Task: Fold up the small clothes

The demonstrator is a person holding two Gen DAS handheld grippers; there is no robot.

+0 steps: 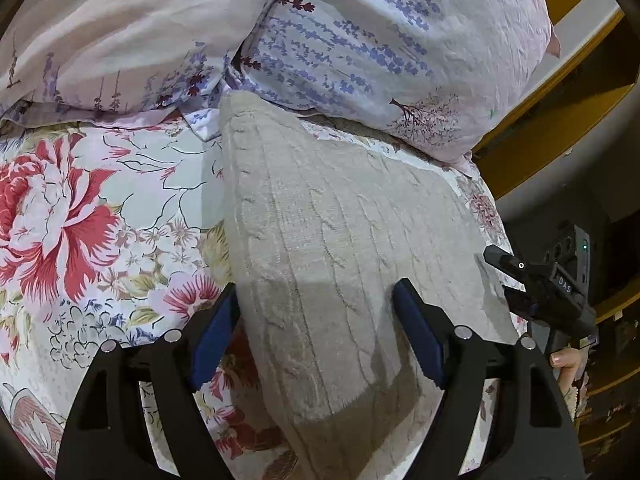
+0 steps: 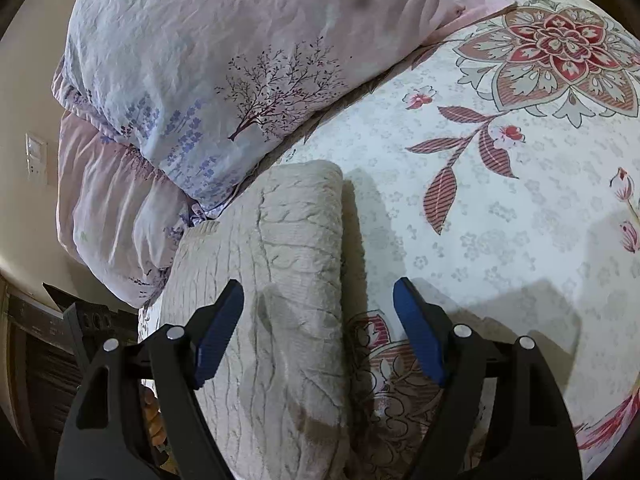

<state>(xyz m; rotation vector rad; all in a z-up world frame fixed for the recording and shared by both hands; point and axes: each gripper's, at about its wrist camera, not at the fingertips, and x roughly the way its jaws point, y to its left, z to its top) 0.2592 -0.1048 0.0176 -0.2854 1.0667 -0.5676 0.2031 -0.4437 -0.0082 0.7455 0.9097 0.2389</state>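
A beige cable-knit garment point(image 1: 332, 240) lies folded on the floral bedsheet point(image 1: 100, 208). My left gripper point(image 1: 316, 308) is open just above its near part, with the fingers on either side of the cloth. In the right wrist view the same garment point(image 2: 288, 280) shows as a thick folded stack with a rolled edge on its right side. My right gripper point(image 2: 318, 308) is open over that edge, left finger over the knit and right finger over the bedsheet point(image 2: 500, 220). The right gripper also shows in the left wrist view point(image 1: 540, 288) beside the garment's right edge.
Two pillows in pale floral covers point(image 1: 380, 48) point(image 1: 112, 40) lie at the head of the bed, touching the garment's far end. The pillow also shows in the right wrist view point(image 2: 224, 80). A yellow wooden frame point(image 1: 560, 128) runs past the bed's right edge.
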